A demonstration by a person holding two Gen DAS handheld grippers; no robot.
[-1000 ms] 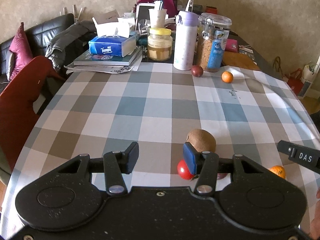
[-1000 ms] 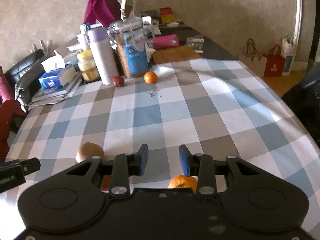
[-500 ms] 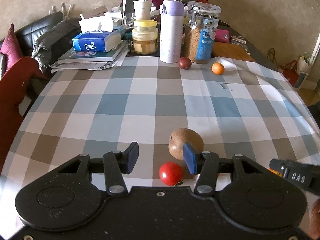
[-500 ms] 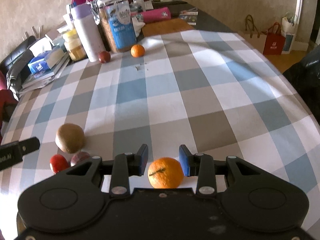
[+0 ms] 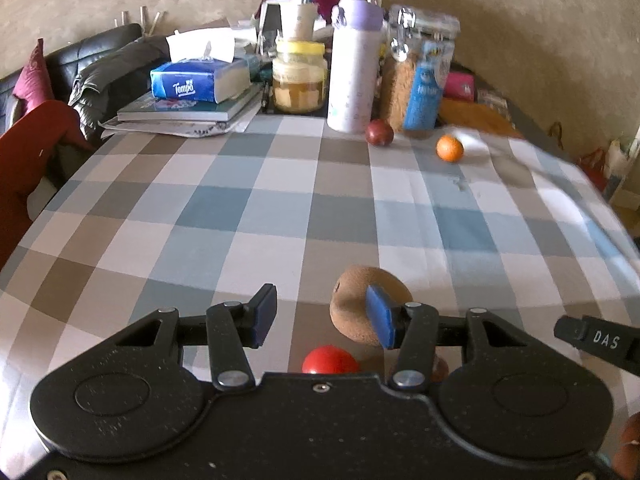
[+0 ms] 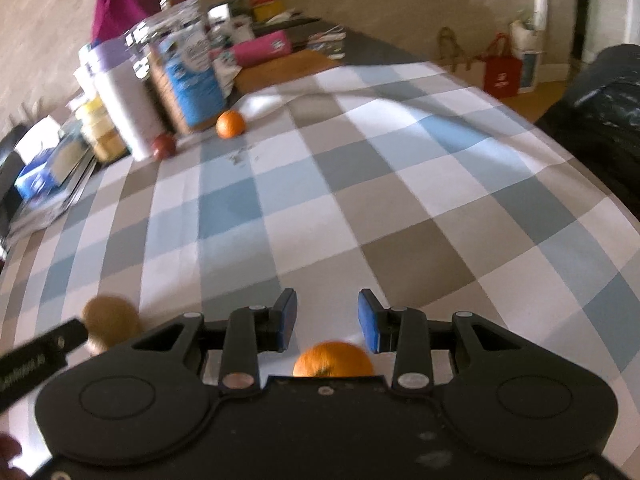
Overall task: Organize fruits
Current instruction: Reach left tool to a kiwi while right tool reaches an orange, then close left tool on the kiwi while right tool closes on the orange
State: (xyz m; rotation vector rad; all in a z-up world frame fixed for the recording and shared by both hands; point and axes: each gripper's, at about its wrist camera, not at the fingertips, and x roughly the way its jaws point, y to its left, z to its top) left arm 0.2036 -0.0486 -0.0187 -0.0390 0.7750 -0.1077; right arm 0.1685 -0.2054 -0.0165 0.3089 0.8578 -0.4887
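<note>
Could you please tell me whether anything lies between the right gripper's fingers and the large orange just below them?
Nothing visible does. The right gripper hangs open over the round orange fruit, with only bare checked tablecloth around; the brown kiwi sits well aside.

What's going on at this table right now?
A person holds a gripper in each hand over a checked tablecloth, sorting fruit. The left gripper is open over a red tomato, with a kiwi at its right finger. The right gripper is open above an orange. Neither holds anything. A small orange and a dark red fruit sit by the jars.
</note>
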